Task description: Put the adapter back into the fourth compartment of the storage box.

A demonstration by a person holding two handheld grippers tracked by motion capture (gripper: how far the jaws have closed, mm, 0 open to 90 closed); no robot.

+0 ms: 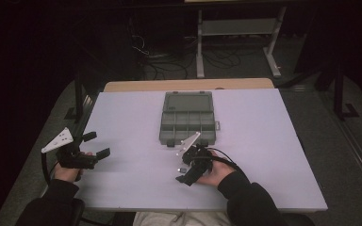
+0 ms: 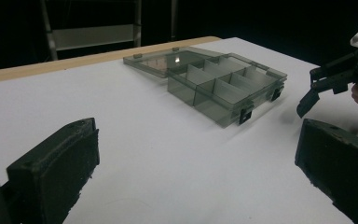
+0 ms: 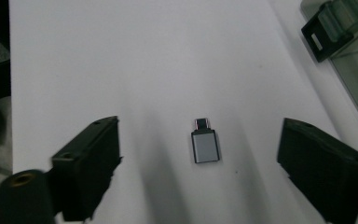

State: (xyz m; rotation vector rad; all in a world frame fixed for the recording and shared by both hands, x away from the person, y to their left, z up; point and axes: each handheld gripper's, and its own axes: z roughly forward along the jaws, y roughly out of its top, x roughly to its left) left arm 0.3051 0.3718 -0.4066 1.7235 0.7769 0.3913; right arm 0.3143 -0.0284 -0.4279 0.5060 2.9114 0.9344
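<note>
White table (image 1: 122,122) in a dark room: open box (image 1: 188,117) waits, adapter (image 3: 205,145) not yet picked up
The box's compartments look empty, lid laid flat behind; the right gripper (image 3: 200,154) stands over the adapter lying on the table near the box, jaws apart and clear of it; the left gripper (image 1: 94,145) idles open at the table's left edge

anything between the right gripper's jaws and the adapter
No. In the right gripper view the adapter lies between the open right gripper jaws, bare table on both sides.
</note>
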